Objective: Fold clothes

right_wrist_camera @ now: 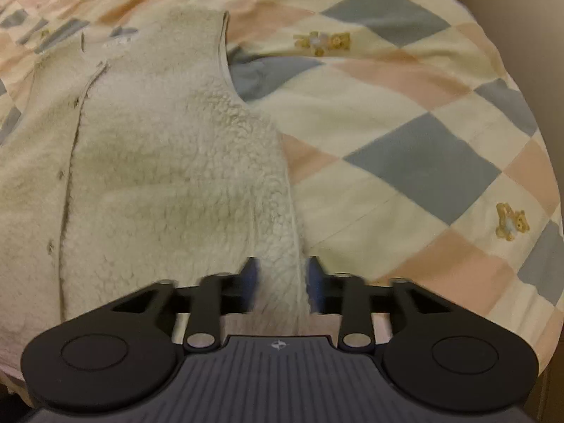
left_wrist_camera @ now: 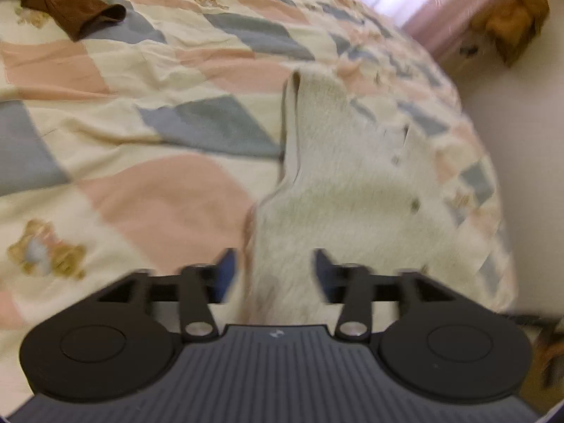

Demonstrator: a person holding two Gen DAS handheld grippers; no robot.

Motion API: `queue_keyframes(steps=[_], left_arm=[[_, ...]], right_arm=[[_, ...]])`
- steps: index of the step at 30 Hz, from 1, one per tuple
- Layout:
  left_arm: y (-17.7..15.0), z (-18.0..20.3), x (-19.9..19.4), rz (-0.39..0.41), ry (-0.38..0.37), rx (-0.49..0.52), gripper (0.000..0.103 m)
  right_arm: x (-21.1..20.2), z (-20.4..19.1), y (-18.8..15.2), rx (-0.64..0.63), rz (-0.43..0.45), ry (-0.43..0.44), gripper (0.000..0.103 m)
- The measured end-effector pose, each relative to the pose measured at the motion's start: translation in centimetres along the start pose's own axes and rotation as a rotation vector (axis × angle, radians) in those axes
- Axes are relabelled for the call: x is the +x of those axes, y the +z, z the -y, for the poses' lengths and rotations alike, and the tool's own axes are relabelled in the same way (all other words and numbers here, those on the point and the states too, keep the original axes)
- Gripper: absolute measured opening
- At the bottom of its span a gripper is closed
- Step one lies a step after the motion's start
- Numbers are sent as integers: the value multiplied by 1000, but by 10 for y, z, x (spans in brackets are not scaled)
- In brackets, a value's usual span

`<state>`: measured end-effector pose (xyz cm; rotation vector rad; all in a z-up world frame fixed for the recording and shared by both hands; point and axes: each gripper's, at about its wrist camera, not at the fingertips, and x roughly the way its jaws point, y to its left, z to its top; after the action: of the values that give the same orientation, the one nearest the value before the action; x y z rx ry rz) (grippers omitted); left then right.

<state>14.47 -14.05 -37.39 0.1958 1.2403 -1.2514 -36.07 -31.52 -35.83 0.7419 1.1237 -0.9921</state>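
Note:
A cream fleece vest (right_wrist_camera: 169, 162) with a button front lies spread on the quilted bed (right_wrist_camera: 405, 112). My right gripper (right_wrist_camera: 280, 275) has the vest's right bottom hem between its fingers, and the jaws stand fairly close around the fabric. In the left wrist view the same vest (left_wrist_camera: 352, 190) runs away from me, blurred by motion. My left gripper (left_wrist_camera: 273, 271) holds a bunched part of its hem between its fingers, with a wider gap filled by fleece.
A brown garment (left_wrist_camera: 70, 10) lies crumpled at the far left of the bed. The bed's edge (left_wrist_camera: 493, 176) drops off at the right, with a pink curtain (left_wrist_camera: 440, 17) and a yellowish object (left_wrist_camera: 511, 24) beyond.

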Motion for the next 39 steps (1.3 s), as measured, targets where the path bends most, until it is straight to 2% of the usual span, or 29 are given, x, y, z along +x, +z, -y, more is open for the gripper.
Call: queue_keyframes(steps=[2, 4, 7, 10, 14, 18, 22, 23, 24, 25, 26, 27, 28, 30, 32, 35, 37, 39], left_arm=[[14, 5, 13, -5, -9, -6, 65], [15, 11, 27, -42, 20, 14, 65], [-4, 16, 35, -115, 26, 12, 65], [-43, 11, 32, -219, 30, -23, 65], [-102, 4, 19, -337, 47, -76, 69], [-143, 4, 8, -379, 27, -142, 84], [-162, 14, 9, -359, 25, -122, 87], [-165, 16, 11, -357, 11, -131, 83], [-166, 19, 11, -353, -7, -135, 57], [-167, 22, 10, -348, -28, -135, 38], [-166, 26, 9, -340, -47, -137, 19], [-163, 30, 3, -315, -58, -127, 16], [-157, 38, -7, -276, -62, -90, 16], [-142, 53, -32, -199, -63, -1, 16], [-125, 62, -65, -115, -63, 70, 16], [-110, 68, -107, -11, -20, 170, 16], [-113, 67, -115, -19, 28, 210, 17], [-130, 50, -103, -111, 79, 178, 21]], right_arm=[[5, 4, 5, 42, 39, 47, 70], [12, 9, 6, 89, 55, 66, 71], [16, 20, -3, 144, 35, 68, 73], [16, 35, -25, 198, -2, 84, 73], [12, 53, -60, 289, -41, 149, 74], [15, 64, -91, 411, -60, 254, 75], [23, 70, -108, 526, -50, 329, 75], [24, 71, -110, 547, -45, 351, 67], [25, 70, -111, 555, -47, 366, 58], [26, 68, -111, 552, -53, 374, 34], [26, 65, -111, 541, -60, 373, 19], [23, 62, -109, 525, -59, 362, 19], [18, 60, -108, 518, -51, 360, 14], [6, 59, -105, 523, -31, 374, 13], [-13, 60, -105, 546, 1, 430, 12], [-39, 60, -115, 560, 27, 494, 10], [-39, 58, -130, 569, -9, 501, 10], [-23, 51, -146, 562, -100, 464, 10]])
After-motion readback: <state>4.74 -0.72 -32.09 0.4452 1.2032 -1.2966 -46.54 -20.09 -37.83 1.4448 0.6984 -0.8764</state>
